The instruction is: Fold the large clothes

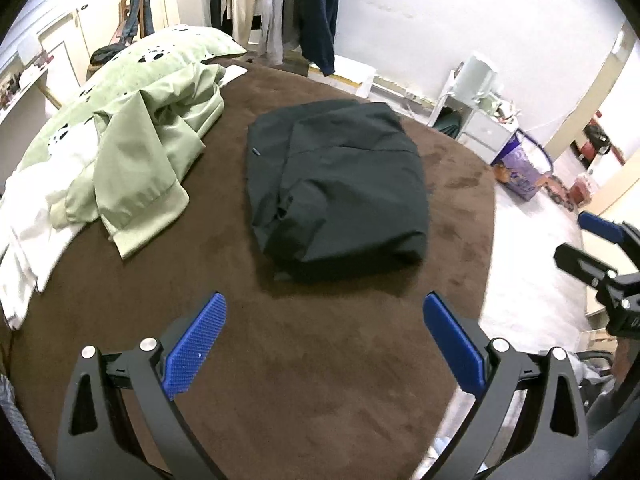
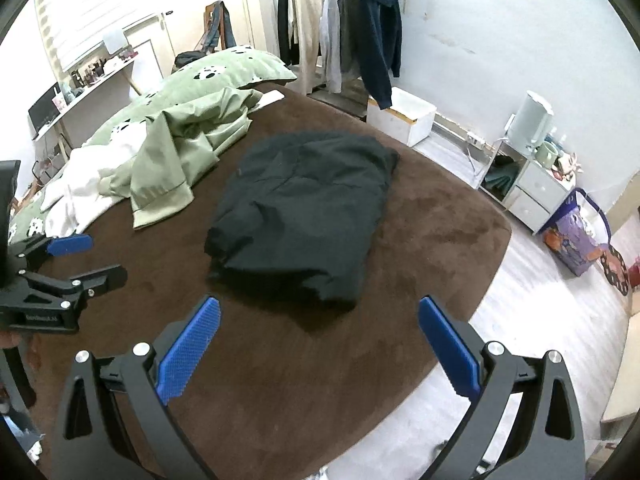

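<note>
Brown bedspread (image 1: 280, 360) covers the bed, biggest thing in both views. Green panda-print duvet (image 1: 132, 76) heaped along bedspread's far left side, light green garment (image 1: 148, 160) and white cloth (image 1: 36, 208) piled against it. Black garment (image 1: 336, 188) lies folded into a compact block at bedspread's middle, apart from the green pile. Left gripper (image 1: 324, 344) hovers over bedspread's near edge, blue pads spread wide, holding nothing. Right gripper (image 2: 318, 348) same: fingers wide apart, empty, just short of the black garment.

left wrist: faces bed | right wrist: same | shared: black garment (image 1: 336, 188)
</note>
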Motion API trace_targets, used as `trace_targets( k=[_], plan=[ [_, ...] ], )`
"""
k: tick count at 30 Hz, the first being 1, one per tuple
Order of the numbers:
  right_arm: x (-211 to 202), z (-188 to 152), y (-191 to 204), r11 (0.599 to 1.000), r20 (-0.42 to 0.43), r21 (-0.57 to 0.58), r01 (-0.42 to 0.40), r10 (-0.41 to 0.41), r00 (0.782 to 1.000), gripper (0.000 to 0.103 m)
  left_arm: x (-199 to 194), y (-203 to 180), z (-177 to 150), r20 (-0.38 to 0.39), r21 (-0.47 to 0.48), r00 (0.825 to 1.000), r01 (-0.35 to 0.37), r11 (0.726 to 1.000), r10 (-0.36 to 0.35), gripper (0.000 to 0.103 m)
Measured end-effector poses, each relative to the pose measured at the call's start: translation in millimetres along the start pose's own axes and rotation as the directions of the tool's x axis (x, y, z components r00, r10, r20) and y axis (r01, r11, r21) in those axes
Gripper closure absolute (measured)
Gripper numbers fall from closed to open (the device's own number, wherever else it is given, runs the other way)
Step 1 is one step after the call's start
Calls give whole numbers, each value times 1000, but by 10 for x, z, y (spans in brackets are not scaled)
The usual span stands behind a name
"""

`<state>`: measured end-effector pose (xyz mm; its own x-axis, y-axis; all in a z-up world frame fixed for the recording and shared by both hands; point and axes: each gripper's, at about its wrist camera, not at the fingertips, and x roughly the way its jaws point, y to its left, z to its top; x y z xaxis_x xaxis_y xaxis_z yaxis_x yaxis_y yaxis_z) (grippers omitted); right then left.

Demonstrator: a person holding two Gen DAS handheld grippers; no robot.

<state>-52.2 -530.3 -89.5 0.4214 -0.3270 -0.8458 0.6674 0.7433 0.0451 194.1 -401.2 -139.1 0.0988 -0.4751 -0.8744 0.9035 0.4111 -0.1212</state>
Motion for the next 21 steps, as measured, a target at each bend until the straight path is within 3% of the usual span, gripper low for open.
trace_targets(
  k=[7, 12, 21],
  plan=[
    [-543, -127, 185, 1000, -7, -14, 0, 0, 1000, 6, -527, -241, -184, -16, -50, 999, -28, 998, 28, 6],
    [-930, -165, 291, 1000, 1, -4, 0, 0, 1000, 6, -963, -280, -292, 1, -139, 999, -40, 990, 40, 7],
    [-1354, -217, 485, 997, 31, -72, 4, -2, 1000, 6, -1406, -499, -502, 4, -71, 995, -95, 993, 96, 7]
  ],
)
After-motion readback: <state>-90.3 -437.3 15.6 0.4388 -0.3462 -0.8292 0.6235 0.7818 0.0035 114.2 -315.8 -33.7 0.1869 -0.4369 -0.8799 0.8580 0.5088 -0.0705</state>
